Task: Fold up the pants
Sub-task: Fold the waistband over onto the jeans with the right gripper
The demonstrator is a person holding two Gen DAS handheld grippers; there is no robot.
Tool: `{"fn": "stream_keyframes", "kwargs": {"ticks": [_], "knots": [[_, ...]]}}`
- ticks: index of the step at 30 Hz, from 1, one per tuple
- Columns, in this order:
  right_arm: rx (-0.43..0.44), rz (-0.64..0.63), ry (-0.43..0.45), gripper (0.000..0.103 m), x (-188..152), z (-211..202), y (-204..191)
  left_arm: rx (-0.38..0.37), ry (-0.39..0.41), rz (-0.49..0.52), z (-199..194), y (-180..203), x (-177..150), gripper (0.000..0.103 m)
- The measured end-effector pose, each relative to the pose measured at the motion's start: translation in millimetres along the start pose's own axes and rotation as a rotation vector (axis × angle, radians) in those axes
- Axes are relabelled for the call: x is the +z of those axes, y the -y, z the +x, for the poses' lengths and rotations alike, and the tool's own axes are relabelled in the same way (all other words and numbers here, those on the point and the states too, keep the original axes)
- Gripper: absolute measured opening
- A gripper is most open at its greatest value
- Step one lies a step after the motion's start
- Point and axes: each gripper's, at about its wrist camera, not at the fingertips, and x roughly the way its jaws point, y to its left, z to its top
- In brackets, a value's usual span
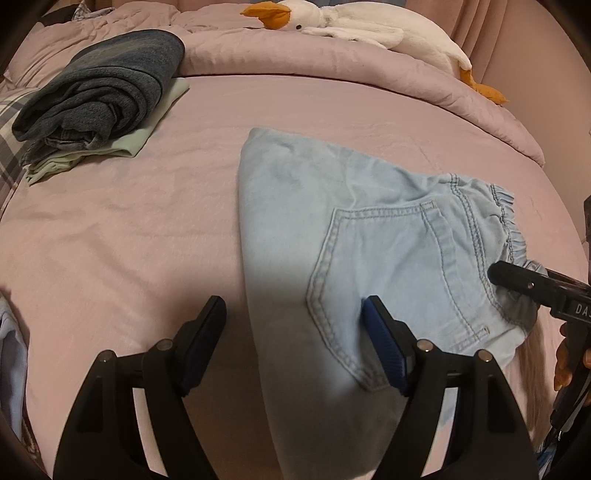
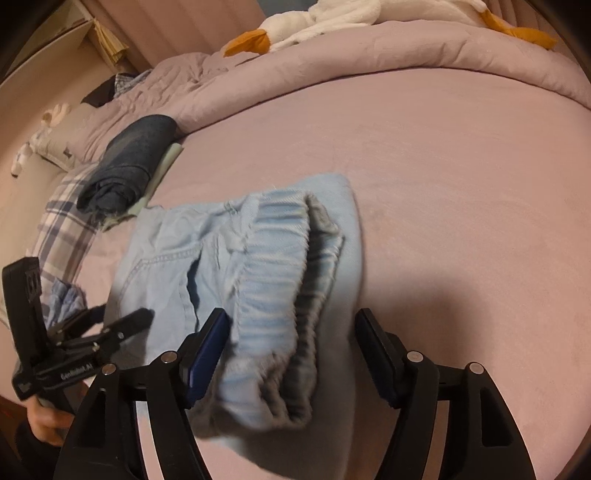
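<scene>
Light blue denim pants (image 1: 332, 221) lie folded on the pink bed sheet (image 1: 129, 240), back pocket up and elastic waistband to the right. My left gripper (image 1: 293, 314) stands open astride the pants' left folded edge, one pad over the sheet and one over the pocket. In the right wrist view the waistband (image 2: 273, 280) bunches between the jaws of my right gripper (image 2: 291, 325), which is open; the pads do not clamp it. One of the right gripper's fingers (image 1: 517, 282) rests by the waistband. The left gripper (image 2: 122, 312) shows at the pants' far side, held by a hand.
A stack of folded clothes (image 1: 103, 92), dark denim on pale green, sits at the back left of the bed. A white goose plush (image 1: 351, 22) lies on the rolled duvet (image 1: 332, 74) behind. A plaid pillow (image 2: 62, 229) and a light blue cloth (image 1: 11, 350) lie at the left.
</scene>
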Motion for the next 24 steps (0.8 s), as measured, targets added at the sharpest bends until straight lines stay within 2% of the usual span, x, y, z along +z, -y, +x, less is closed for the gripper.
{"fn": "stream_keyframes", "kwargs": {"ticks": [12, 20, 24], "knots": [[-0.091, -0.096, -0.031, 0.071, -15, -6, -10, -0.003, -0.008, -0.011, -12, -2, -21, 0.077], [-0.093, -0.107, 0.002, 0.071, -16, -21, -17, -0.003, -0.007, -0.001, -23, 4, -35, 0.077], [-0.105, -0.103, -0.029, 0.071, -22, -12, -14, -0.010, -0.019, -0.013, -17, 5, -42, 0.078]]}}
